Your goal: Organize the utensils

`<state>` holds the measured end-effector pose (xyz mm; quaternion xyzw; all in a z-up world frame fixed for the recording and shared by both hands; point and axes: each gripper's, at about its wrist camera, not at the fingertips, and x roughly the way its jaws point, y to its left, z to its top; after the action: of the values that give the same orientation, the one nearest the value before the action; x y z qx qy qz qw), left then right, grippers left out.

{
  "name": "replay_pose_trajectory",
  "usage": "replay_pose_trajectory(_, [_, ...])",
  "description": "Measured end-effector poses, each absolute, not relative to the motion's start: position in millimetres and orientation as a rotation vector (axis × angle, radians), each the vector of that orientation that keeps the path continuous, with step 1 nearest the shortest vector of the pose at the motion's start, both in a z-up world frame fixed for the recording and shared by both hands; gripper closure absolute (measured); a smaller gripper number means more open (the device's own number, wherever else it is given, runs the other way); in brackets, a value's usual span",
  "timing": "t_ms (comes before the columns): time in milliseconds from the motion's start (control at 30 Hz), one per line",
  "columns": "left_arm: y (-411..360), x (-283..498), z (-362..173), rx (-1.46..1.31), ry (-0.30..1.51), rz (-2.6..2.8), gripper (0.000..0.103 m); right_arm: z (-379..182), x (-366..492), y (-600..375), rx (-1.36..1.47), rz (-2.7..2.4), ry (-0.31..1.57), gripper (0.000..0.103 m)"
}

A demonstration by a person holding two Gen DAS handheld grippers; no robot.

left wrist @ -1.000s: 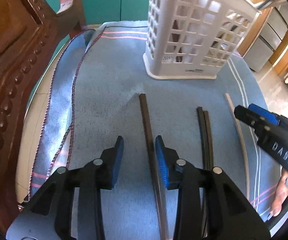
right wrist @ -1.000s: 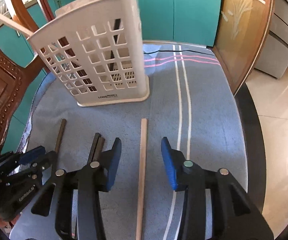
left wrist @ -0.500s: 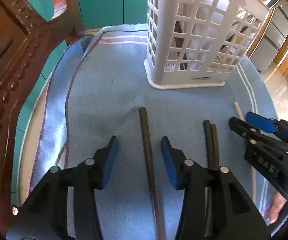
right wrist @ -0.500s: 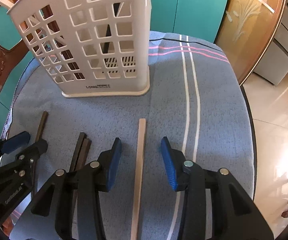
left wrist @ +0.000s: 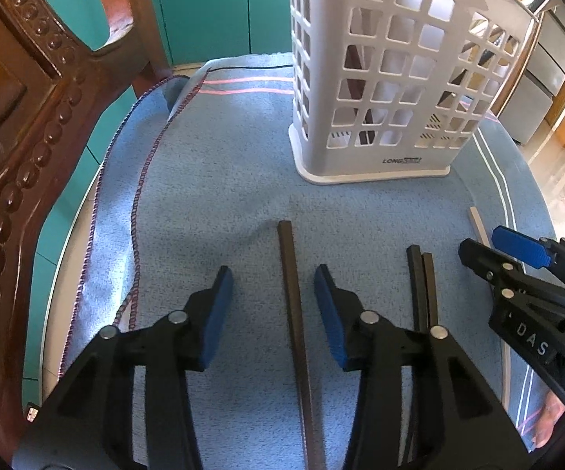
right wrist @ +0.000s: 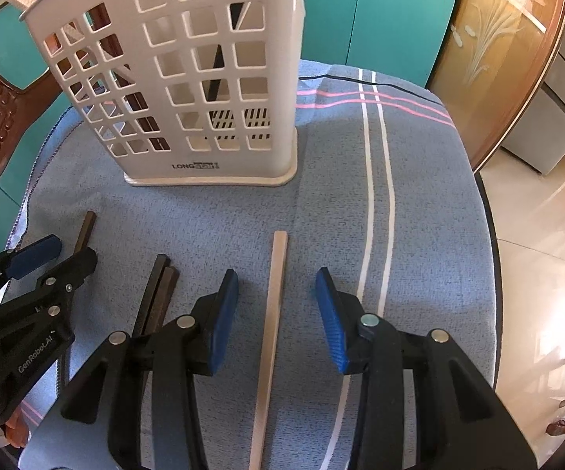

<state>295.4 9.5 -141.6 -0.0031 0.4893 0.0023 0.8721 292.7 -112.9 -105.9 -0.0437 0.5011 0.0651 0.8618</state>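
Left wrist view: the left gripper [left wrist: 272, 286] is spread wide, its blue pads [left wrist: 216, 315] on either side of a single dark chopstick [left wrist: 296, 337] without touching it. The chopstick lies flat on the blue towel [left wrist: 220, 180], pointing toward the white basket [left wrist: 392, 78]. A pair of dark chopsticks [left wrist: 423, 293] lies side by side just to the right, touching each other. Farther right, a light wooden chopstick [left wrist: 477, 225] shows only at its far end; the rest is hidden behind the right gripper [left wrist: 490, 244].

Right wrist view: the right gripper [right wrist: 276, 297] is also spread wide, its pads apart from the light wooden chopstick [right wrist: 272, 333] that lies flat between them. The dark pair [right wrist: 157, 293] lies to the left, partly under the left-hand finger. The single dark chopstick [right wrist: 86, 231] is farther left, partly covered by the left gripper [right wrist: 57, 250].

The white basket [right wrist: 188, 78] stands upright on the towel [right wrist: 419, 196], beyond all four loose chopsticks and apart from them. Several dark sticks [right wrist: 216, 74] stand tilted inside it. A carved wooden chair [left wrist: 12, 149] is at the left edge of the table.
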Motion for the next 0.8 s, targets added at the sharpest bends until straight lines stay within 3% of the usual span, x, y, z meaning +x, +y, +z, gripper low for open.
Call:
replay_pose_trajectory(100, [10,289,-140,0.005,1.024,-0.01,0.073,-107,291,-110,-0.092,0.138,1.046,0.065])
replay_pose_trajectory(467, [8,284,-139,0.007,1.026,-0.012,0.079,-106,292,-109,-0.096,0.14,1.044,0.07])
replay_pose_trajectory(500, [8,284,-138,0.007,1.027,-0.013,0.092,-106,292,-109,-0.094,0.141,1.044,0.075])
replay_pose_trajectory(533, [8,284,-138,0.01,1.03,-0.01,0.094,-105,291,-109,-0.094,0.14,1.042,0.089])
replay_pose_trajectory(567, [8,284,-138,0.009,1.03,-0.011,0.095,-104,291,-108,-0.092,0.142,1.045,0.095])
replay_pose_trajectory(800, [15,271,-114,-0.048,0.977,-0.043,0.096,-80,285,-120,-0.011,0.182,1.001,0.097])
